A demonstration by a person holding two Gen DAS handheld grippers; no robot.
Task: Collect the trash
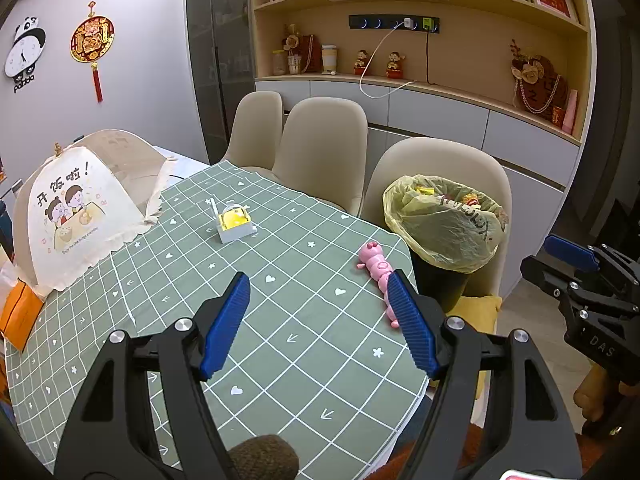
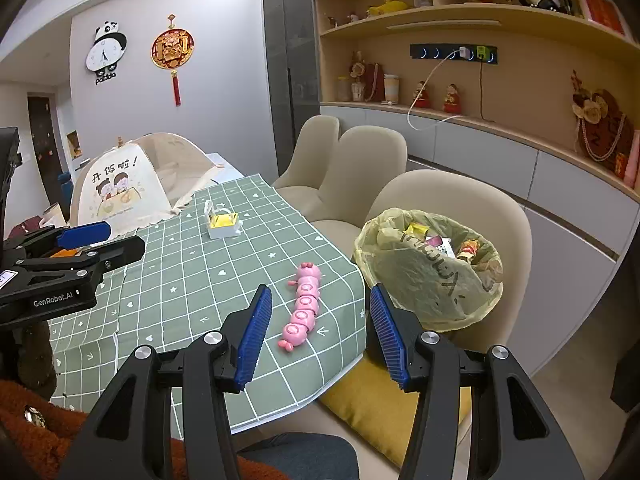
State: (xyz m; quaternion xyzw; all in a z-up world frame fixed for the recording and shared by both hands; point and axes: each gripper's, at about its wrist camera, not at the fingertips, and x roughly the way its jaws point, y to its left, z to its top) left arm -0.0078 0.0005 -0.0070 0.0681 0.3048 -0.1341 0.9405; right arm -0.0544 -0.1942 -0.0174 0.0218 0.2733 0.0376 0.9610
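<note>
A trash bin (image 1: 444,224) lined with a yellow bag stands on a chair beside the table and holds several wrappers; it also shows in the right wrist view (image 2: 432,268). My left gripper (image 1: 320,324) is open and empty above the green checked tablecloth (image 1: 180,280). My right gripper (image 2: 318,334) is open and empty above the table edge, near a pink caterpillar toy (image 2: 303,312). The toy also shows in the left wrist view (image 1: 376,268). A small white box with yellow contents (image 1: 236,224) sits mid-table, also in the right wrist view (image 2: 222,224).
A mesh food cover (image 1: 84,208) stands at the table's left. An orange box (image 1: 18,316) lies beside it. Beige chairs (image 1: 320,148) line the far side. A yellow cushion (image 2: 380,404) lies on the near chair. Shelves with ornaments fill the back wall.
</note>
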